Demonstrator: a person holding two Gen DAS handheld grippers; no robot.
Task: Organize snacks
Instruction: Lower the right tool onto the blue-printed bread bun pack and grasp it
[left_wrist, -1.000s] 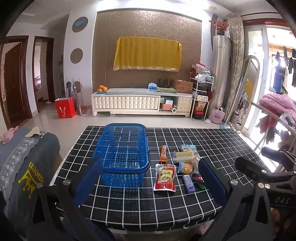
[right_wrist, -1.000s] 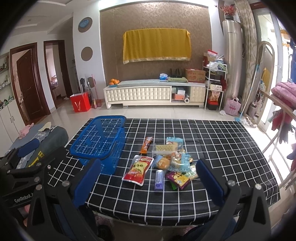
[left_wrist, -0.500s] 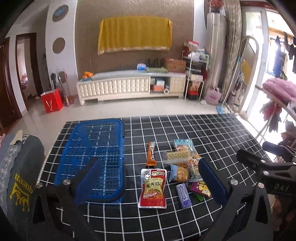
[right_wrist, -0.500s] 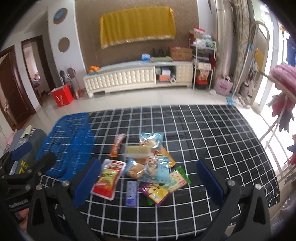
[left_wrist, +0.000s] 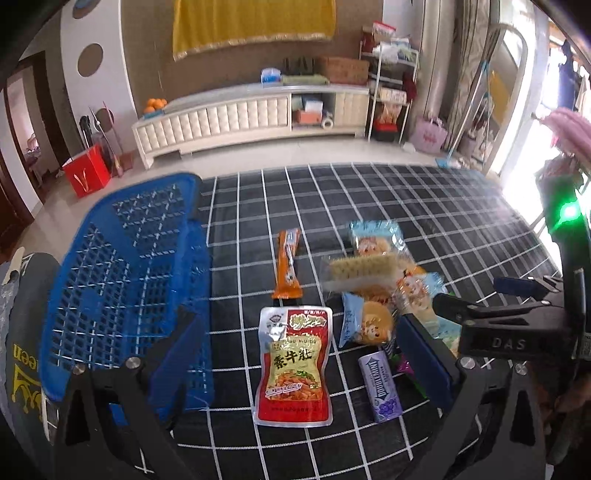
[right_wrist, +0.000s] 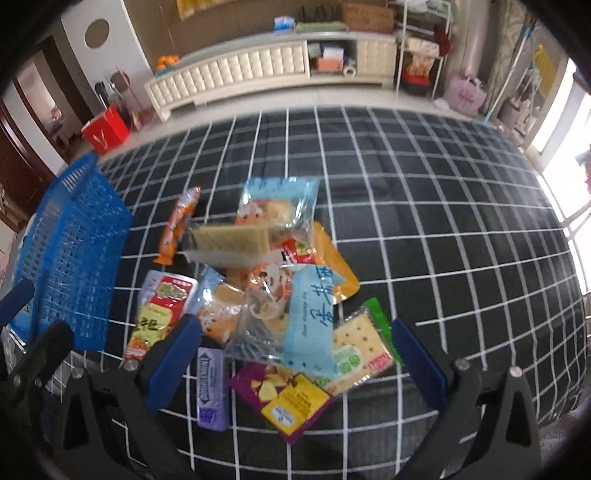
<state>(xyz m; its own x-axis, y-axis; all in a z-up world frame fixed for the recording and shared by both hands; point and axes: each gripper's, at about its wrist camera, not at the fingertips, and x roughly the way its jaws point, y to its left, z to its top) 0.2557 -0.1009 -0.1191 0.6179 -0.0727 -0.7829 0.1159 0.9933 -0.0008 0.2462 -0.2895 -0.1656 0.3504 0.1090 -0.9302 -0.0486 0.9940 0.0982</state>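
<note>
**Both grippers poised wide over the snack pile**

Your right gripper (right_wrist: 291, 347) hangs spread wide and empty, its fingers straddling the heaped snacks (right_wrist: 273, 280), likely lining up a first pick. Your left gripper (left_wrist: 295, 354), equally wide and empty, frames the red pouch (left_wrist: 293, 365) just ahead; the blue basket (left_wrist: 125, 280) waits empty to its left, close enough for short transfers. Everything sits on a black grid-patterned tablecloth (right_wrist: 443, 221), with a white cabinet (left_wrist: 236, 118) across the room beyond.

Brown patterned wall (left_wrist: 147, 55), cream TV cabinet (left_wrist: 221, 122), tiled floor (left_wrist: 258, 158), bright window (right_wrist: 565, 122)
</note>
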